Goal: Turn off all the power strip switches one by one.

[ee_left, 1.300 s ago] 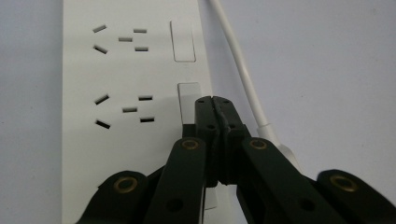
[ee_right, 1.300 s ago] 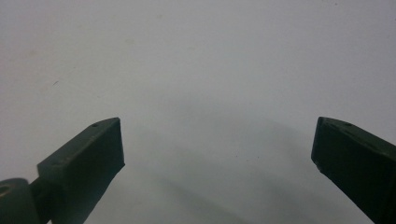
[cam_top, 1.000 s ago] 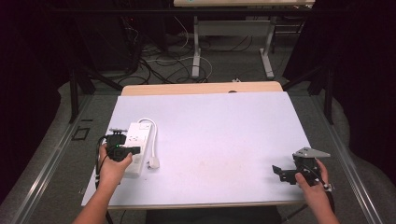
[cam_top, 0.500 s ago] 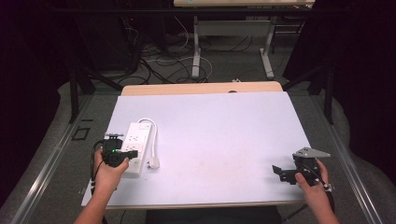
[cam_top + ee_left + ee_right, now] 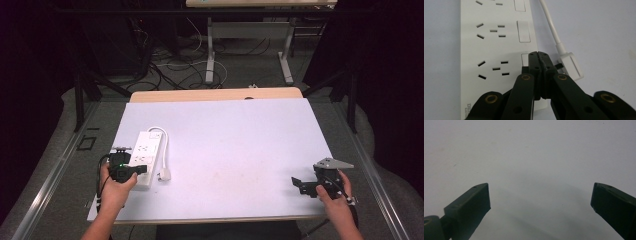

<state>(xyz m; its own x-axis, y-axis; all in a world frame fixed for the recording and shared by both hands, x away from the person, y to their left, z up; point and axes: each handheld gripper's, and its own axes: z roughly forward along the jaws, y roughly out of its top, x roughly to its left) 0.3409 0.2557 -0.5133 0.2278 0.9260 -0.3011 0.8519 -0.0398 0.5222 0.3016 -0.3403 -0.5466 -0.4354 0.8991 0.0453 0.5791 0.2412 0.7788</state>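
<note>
From the high view, a white power strip [image 5: 143,157] lies on the left part of the pale table [image 5: 230,150], running from near to far, with its white cord [image 5: 162,145] looping off the far end and coming back along its right side to a white plug [image 5: 164,174] that rests on the table just beside the strip. The left gripper [image 5: 137,171], held in the person's left hand [image 5: 116,187], sits over the near end of the strip, its tips pointing right across it. The right gripper [image 5: 298,184] is in the right hand [image 5: 334,200] near the table's near right corner, well apart from the strip, pointing left over bare table.

In the left gripper view, the two black jaws are pressed together with no gap and nothing between them. The left gripper's [image 5: 539,56] tips sit over the right edge of the power strip [image 5: 491,45], at the nearest rocker switch [image 5: 524,59], which they partly hide; I cannot tell whether they touch it. The plug [image 5: 571,65] lies just right of the tips, and the cord [image 5: 550,23] runs away from it toward the far side.

In the right gripper view, the right gripper [image 5: 540,196] has its jaws spread wide, one at each lower corner, holding nothing, with plain table [image 5: 531,152] beneath them.
</note>
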